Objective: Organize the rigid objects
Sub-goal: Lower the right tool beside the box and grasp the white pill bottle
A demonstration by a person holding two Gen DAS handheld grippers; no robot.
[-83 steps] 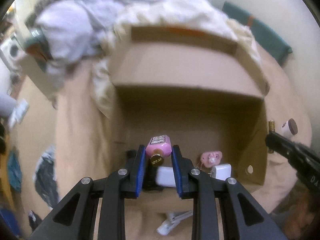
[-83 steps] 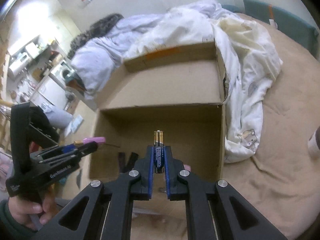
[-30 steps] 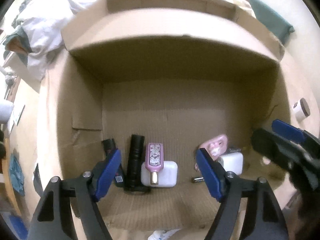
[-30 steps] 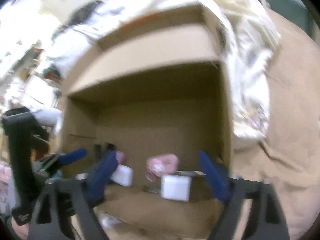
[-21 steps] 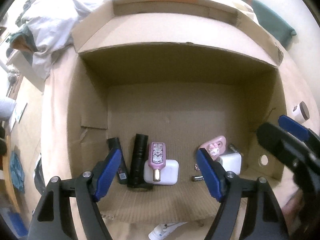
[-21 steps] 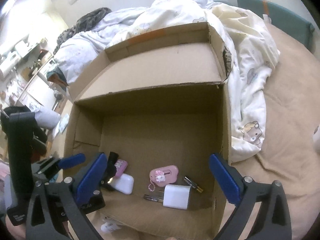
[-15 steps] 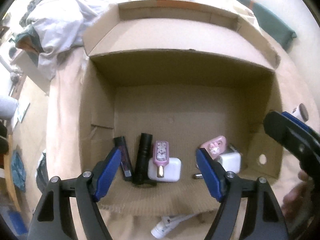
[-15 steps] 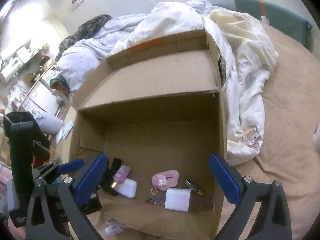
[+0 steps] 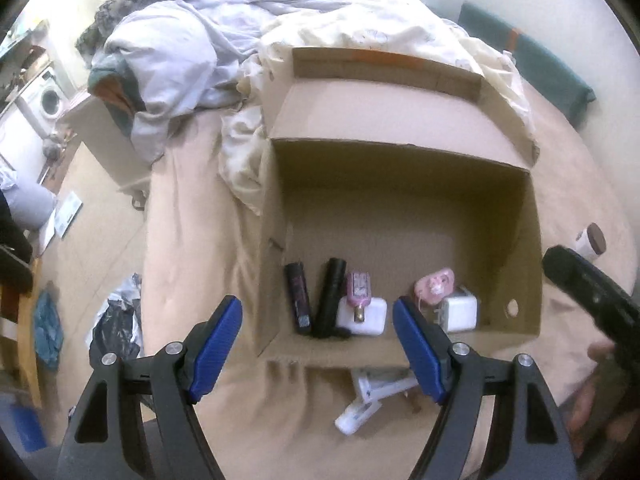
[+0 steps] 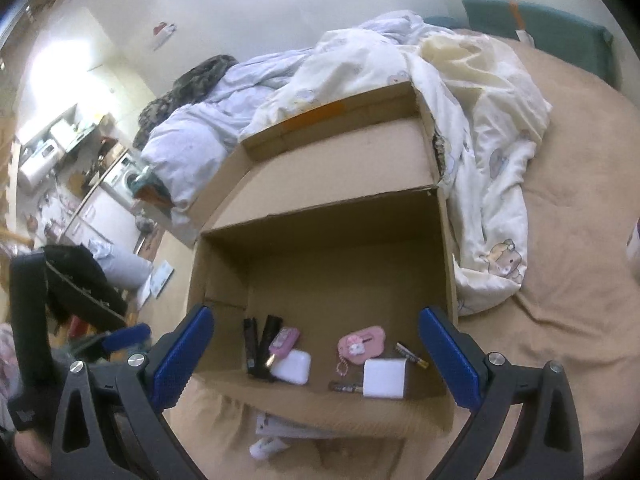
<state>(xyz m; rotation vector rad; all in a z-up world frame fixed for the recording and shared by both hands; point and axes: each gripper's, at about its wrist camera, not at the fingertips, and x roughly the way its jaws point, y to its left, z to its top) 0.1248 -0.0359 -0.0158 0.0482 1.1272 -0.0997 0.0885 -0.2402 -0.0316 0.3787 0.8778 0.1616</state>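
Bed is carrying the box (image 9: 400, 200) — I'm hovering both claws, left claw (image 9: 316, 344) and right claw (image 10: 316, 356), released and empty; I'm judging the tube (image 9: 356, 416) needs a square approach.

We see the open brown cardboard box (image 9: 400, 216) at twelve o'clock from our blue-padded fingers (image 9: 216, 344), spread wide and empty; a white squeeze tube (image 9: 356, 416) lies at six o'clock.

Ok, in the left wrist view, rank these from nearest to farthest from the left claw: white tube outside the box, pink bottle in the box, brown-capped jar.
1. White tube, on the bed just past the left claw.
2. Pink bottle, inside the box, near side.
3. Brown-capped jar, far right, outside the box.
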